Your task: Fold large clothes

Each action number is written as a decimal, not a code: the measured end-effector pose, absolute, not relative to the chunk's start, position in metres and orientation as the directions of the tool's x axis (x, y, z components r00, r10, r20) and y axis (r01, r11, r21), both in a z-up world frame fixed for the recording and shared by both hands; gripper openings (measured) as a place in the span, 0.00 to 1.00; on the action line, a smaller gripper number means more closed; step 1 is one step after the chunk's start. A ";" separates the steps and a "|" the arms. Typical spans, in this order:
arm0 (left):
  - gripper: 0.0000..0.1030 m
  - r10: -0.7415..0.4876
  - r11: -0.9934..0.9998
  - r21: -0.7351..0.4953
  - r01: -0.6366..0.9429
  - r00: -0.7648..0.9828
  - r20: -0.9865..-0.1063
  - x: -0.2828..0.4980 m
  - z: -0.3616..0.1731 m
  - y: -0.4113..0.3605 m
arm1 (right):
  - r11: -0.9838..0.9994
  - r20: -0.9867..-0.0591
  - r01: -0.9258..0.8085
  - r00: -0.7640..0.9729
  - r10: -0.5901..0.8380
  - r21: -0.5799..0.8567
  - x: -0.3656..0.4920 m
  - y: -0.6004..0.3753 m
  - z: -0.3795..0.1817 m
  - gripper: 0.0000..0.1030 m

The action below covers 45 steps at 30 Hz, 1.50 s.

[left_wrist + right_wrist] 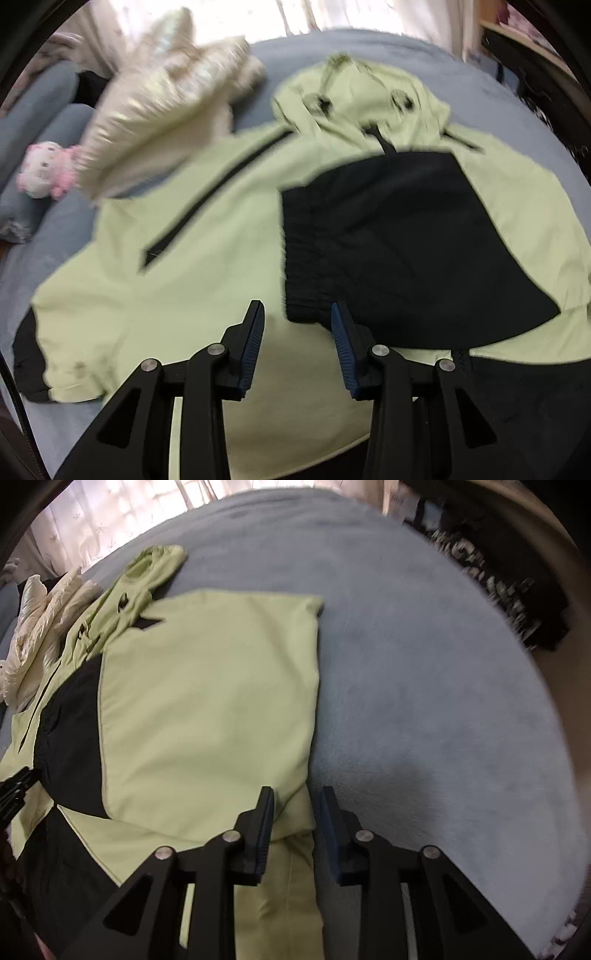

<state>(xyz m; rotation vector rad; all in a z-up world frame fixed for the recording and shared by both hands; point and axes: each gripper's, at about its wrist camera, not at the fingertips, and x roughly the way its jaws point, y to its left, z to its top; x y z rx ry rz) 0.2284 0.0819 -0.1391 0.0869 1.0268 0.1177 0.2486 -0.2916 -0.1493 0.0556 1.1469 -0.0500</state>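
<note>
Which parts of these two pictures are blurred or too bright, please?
Left wrist view: the cream coat and plush toy are smeared by motion blur, and the window is blown out. Right wrist view: the jacket is fairly sharp, the right edge streaks, and the curtain glares.

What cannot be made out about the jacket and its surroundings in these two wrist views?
- Jacket hem: left wrist view, hidden behind the left gripper.
- Cream garment: left wrist view, motion blur hides its type.
- Dark clutter beyond the bed: right wrist view, blurred, cut by the lens edge.
</note>
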 end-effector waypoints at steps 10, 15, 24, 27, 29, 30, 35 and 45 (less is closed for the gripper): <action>0.35 -0.028 0.996 -0.066 -0.056 0.517 -0.855 0.249 -0.140 0.039 | 0.953 -0.828 -0.080 0.476 0.295 0.293 0.267 -0.194 -0.136 0.26; 0.36 -0.026 0.993 -0.075 -0.089 0.460 -0.888 0.259 -0.175 0.025 | 0.953 -0.869 -0.100 0.393 0.301 0.285 0.288 -0.167 -0.180 0.26; 0.36 -0.018 0.995 -0.065 -0.077 0.496 -0.868 0.257 -0.180 0.038 | 0.986 -0.866 0.132 0.499 0.022 0.101 0.258 -0.281 -0.187 0.26; 0.37 0.010 0.995 -0.040 -0.089 0.501 -0.866 0.257 -0.179 0.036 | 0.979 -0.860 0.154 0.509 0.040 0.137 0.248 -0.288 -0.183 0.26; 0.38 0.012 0.993 -0.047 -0.106 0.496 -0.868 0.256 -0.176 0.037 | 0.981 -0.857 0.162 0.515 0.007 0.105 0.244 -0.281 -0.180 0.27; 0.38 0.009 0.992 -0.056 -0.117 0.494 -0.869 0.254 -0.174 0.039 | 0.981 -0.855 0.166 0.518 -0.003 0.098 0.242 -0.277 -0.179 0.30; 0.44 0.008 0.989 -0.064 -0.131 0.485 -0.875 0.239 -0.163 0.043 | 0.980 -0.841 0.169 0.541 -0.007 0.101 0.233 -0.264 -0.167 0.40; 0.47 0.014 0.983 -0.080 -0.167 0.499 -0.866 0.193 -0.132 0.059 | 0.974 -0.815 0.155 0.578 0.047 0.166 0.196 -0.252 -0.122 0.40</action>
